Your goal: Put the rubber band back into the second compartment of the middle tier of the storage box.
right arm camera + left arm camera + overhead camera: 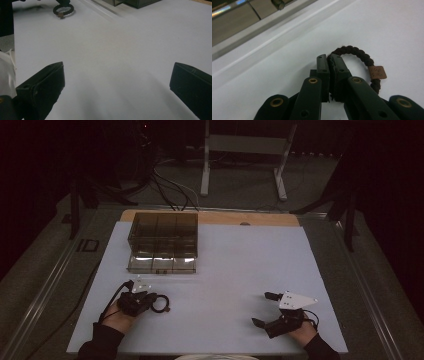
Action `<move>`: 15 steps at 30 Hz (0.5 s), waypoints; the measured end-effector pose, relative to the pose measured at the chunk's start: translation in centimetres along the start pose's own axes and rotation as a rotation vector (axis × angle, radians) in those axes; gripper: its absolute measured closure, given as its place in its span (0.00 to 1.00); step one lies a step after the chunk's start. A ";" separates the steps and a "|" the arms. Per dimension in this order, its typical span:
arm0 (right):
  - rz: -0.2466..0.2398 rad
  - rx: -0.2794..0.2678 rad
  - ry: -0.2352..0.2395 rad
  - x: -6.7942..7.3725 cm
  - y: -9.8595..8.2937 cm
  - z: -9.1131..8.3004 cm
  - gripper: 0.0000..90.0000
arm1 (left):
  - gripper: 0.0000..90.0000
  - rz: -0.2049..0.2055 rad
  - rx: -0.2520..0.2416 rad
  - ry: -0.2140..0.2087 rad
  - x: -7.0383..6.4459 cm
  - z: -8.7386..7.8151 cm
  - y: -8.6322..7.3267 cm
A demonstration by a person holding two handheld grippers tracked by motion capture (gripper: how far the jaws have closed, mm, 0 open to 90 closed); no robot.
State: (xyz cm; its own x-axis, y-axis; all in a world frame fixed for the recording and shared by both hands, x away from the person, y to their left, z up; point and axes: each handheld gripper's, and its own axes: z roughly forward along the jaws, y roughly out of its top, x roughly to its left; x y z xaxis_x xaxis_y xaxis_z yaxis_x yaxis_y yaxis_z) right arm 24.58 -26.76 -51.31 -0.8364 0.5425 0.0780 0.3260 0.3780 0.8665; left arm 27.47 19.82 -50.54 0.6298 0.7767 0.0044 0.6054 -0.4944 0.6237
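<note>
White tabletop (pixel 225 270): left fingers (pixel 329 65) pinch the hair tie (pixel 362 56) (brown tag); right fingers (pixel 205 82) wide.

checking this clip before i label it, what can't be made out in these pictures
- Hair tie: in the left gripper view, the part inside the shut left gripper is hidden by the jaws.
- Tag on the hair tie: its print is too blurred to read.
- Clear box: in the high view, too dark to tell what its compartments hold.
- Right gripper: jaws cut off by the picture's bottom edge.
</note>
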 end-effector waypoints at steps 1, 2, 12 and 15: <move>0.001 0.000 0.000 0.0 0.0 0.0 0.00 | 0.98 0.001 -0.004 -0.004 0.0 -0.1 0.1; 0.001 0.000 0.000 0.0 0.0 0.0 0.00 | 0.98 -0.004 -0.010 -0.014 -0.1 -0.2 0.1; 0.001 0.001 -0.004 0.0 0.0 0.0 0.00 | 0.98 0.023 -0.024 -0.021 -0.5 -1.0 0.9; 0.001 0.001 -0.003 0.0 0.0 -0.1 0.00 | 0.98 0.022 -0.031 -0.024 -0.6 -1.2 1.2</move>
State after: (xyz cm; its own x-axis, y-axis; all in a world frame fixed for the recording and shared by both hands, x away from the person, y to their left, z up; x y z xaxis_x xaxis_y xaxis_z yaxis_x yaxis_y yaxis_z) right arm 24.54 -26.80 -51.28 -0.8348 0.5451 0.0771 0.3270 0.3782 0.8660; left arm 27.23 19.24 -48.80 0.6545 0.7561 0.0000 0.5763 -0.4989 0.6472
